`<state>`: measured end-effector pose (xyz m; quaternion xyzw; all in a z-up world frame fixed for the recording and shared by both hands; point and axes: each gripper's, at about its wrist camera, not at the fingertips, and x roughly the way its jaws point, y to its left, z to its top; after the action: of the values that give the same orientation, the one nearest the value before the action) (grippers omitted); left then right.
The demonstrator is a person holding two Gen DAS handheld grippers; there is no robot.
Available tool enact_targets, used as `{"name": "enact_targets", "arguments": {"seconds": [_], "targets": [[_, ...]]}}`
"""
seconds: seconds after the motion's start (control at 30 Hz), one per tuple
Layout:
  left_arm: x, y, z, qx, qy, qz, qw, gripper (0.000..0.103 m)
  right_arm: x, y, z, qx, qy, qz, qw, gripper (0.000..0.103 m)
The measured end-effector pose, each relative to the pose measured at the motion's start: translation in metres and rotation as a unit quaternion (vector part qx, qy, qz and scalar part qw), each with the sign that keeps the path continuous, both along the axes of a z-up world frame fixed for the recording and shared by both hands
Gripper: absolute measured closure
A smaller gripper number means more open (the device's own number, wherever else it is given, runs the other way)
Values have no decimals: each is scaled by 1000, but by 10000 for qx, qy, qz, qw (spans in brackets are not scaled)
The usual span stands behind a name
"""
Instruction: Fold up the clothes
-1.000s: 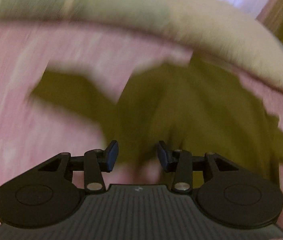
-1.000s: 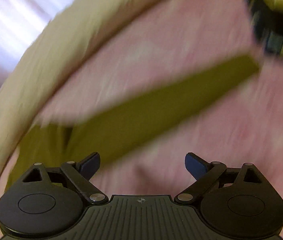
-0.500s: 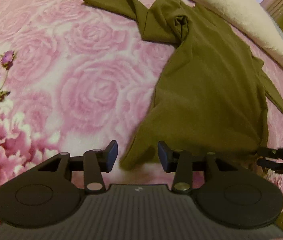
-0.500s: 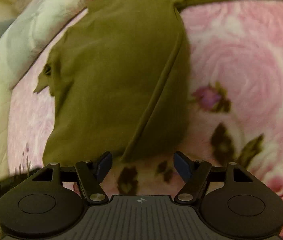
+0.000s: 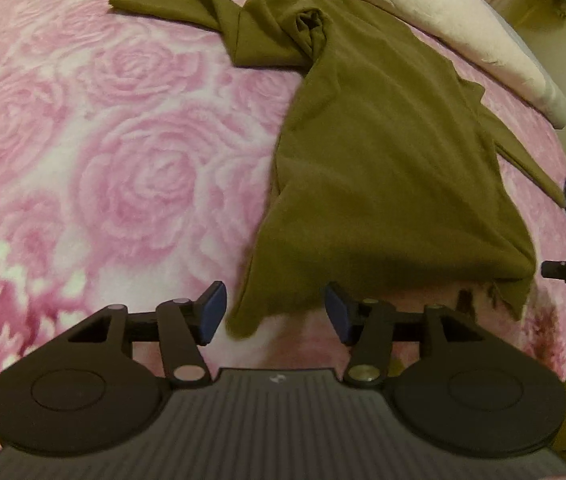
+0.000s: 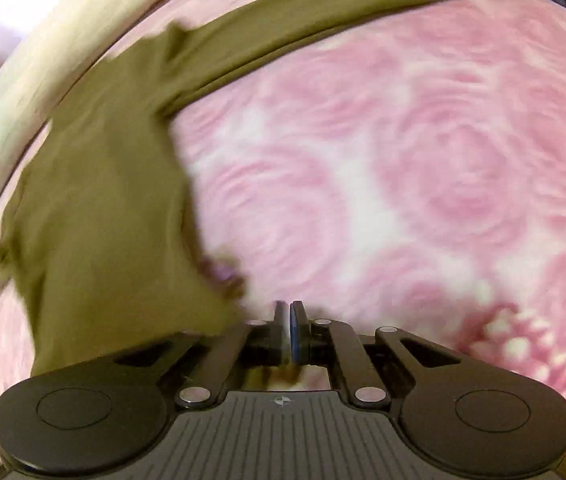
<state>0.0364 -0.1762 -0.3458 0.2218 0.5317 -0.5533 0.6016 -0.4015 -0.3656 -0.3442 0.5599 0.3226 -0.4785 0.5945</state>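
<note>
An olive shirt (image 5: 383, 152) lies spread on a pink rose-print bedspread (image 5: 123, 152), one sleeve (image 5: 171, 4) stretched out to the far left, the collar bunched near it. A cream pillow (image 5: 463, 32) runs along the far edge. The left claw (image 5: 273, 316) is open — its blue pads (image 5: 211, 316) flank the shirt's near hem corner without touching it. The right claw (image 6: 288, 330) is closed at the shirt's edge (image 6: 103, 208); the right view is blurred, so whether cloth is pinched between its pads — I cannot tell. No containers are in view.
</note>
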Motion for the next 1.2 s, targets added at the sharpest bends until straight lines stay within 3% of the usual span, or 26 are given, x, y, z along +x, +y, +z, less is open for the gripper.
{"name": "enact_targets", "arguments": {"seconds": [0.1,0.13,0.17,0.2,0.27,0.3,0.33,0.37,0.4,0.43,0.47,0.6,0.7,0.77,0.87,0.93,1.0,1.03,1.07,1.1,1.2], "targets": [[3,-5,-9,-76,175,201,9996,54,-8,8,-5,-1,-320,-222,9992,92],[4,-5,-11,-103,273,276,9992,55,-7,15,-6,-54,-393,-206,9990,62],[6,-6,-12,-130,371,351,9986,56,-7,21,-6,-107,-466,-189,9987,22],[7,-6,-14,-149,447,414,9980,59,-6,28,-6,-160,-538,-172,9983,17],[8,-6,-16,-151,570,477,9971,63,-2,39,-9,-262,-752,-56,9968,18],[8,-7,-17,-142,648,498,9966,72,1,43,-12,-235,-832,4,9963,18],[8,-8,-19,-122,740,512,9959,78,5,45,-19,-153,-853,47,9962,27],[8,-9,-21,-101,839,521,9951,93,9,47,-27,-137,-918,89,9956,36],[8,-11,-22,-84,952,532,9940,98,12,46,-30,-186,-945,210,9951,37],[9,-12,-21,-97,1082,565,9925,98,16,45,-31,-244,-964,344,9944,53],[10,-13,-18,-153,1227,612,9904,99,19,44,-33,-302,-983,478,9936,101],[23,-8,15,-656,2118,747,9723,100,16,25,-13,-130,-1284,1222,9841,100],[30,7,49,-985,2367,657,9643,100,-7,11,20,-89,-1408,1549,9778,102],[30,16,54,-688,2230,636,9703,99,-26,6,33,124,-1410,1719,9749,102],[11,18,31,274,1460,568,9873,91,-37,7,24,484,-1451,1617,9749,102],[-4,21,11,664,1200,626,9886,83,-38,12,8,610,-1268,1512,9784,101],[-14,26,-2,809,1080,793,9877,75,-37,18,-6,683,-1034,1400,9824,89],[-17,28,-3,738,1029,913,9877,72,-35,22,-11,685,-882,1340,9847,55],[-20,31,-4,667,977,1032,9876,63,-33,26,-16,686,-730,1280,9867,27],[-22,33,-4,584,901,1158,9875,56,-31,31,-17,516,-635,1287,9883,27],[-26,26,-8,448,702,1374,9870,56,-22,36,-18,210,-518,1351,9893,27]]}}
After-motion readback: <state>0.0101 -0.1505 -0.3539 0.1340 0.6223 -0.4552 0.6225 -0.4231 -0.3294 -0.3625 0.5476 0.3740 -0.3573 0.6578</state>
